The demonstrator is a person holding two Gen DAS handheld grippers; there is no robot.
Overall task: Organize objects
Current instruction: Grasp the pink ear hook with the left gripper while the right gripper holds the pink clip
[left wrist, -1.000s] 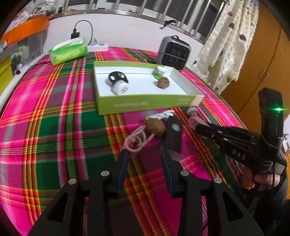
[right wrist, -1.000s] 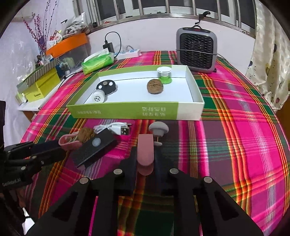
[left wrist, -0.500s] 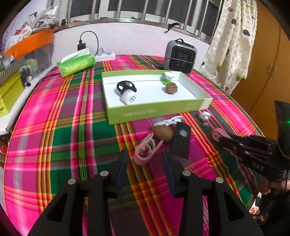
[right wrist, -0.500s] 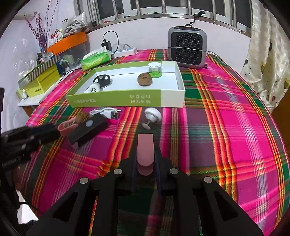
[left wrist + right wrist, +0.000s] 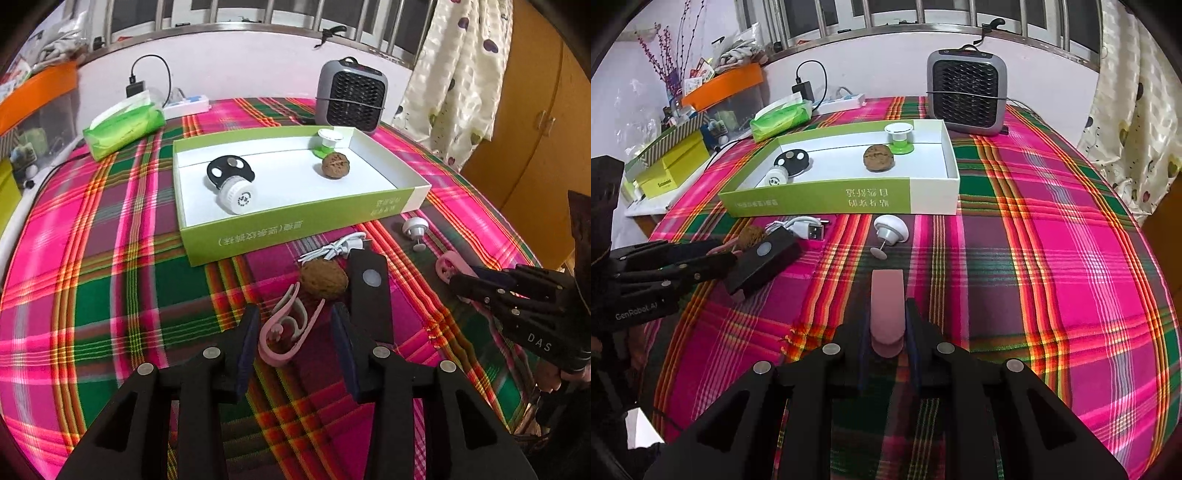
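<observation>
A green-and-white box (image 5: 303, 225) (image 5: 923, 203) on the plaid cloth holds a black-and-white mushroom toy (image 5: 231, 181), a walnut (image 5: 335, 166) and a green-and-white spool (image 5: 327, 142). In front of it lie a pink clip (image 5: 286, 332), a second walnut (image 5: 323, 278), a black remote (image 5: 369, 291), a white USB cable (image 5: 336, 249) and a white knob (image 5: 415, 229). My left gripper (image 5: 295, 332) is open, its fingers either side of the pink clip. My right gripper (image 5: 886, 321) is shut on another pink clip (image 5: 886, 306), held above the cloth; it also shows in the left wrist view (image 5: 448, 267).
A grey heater (image 5: 352, 96) stands behind the box. A green tissue pack (image 5: 122, 127) and a power strip (image 5: 186, 105) lie at the back left. Yellow boxes (image 5: 670, 166) and an orange bin (image 5: 724, 83) stand off the table's left side.
My left gripper pulled back, then moved forward again to the pink clip. My right gripper lifted the other pink clip off the cloth and drew it back from the white knob.
</observation>
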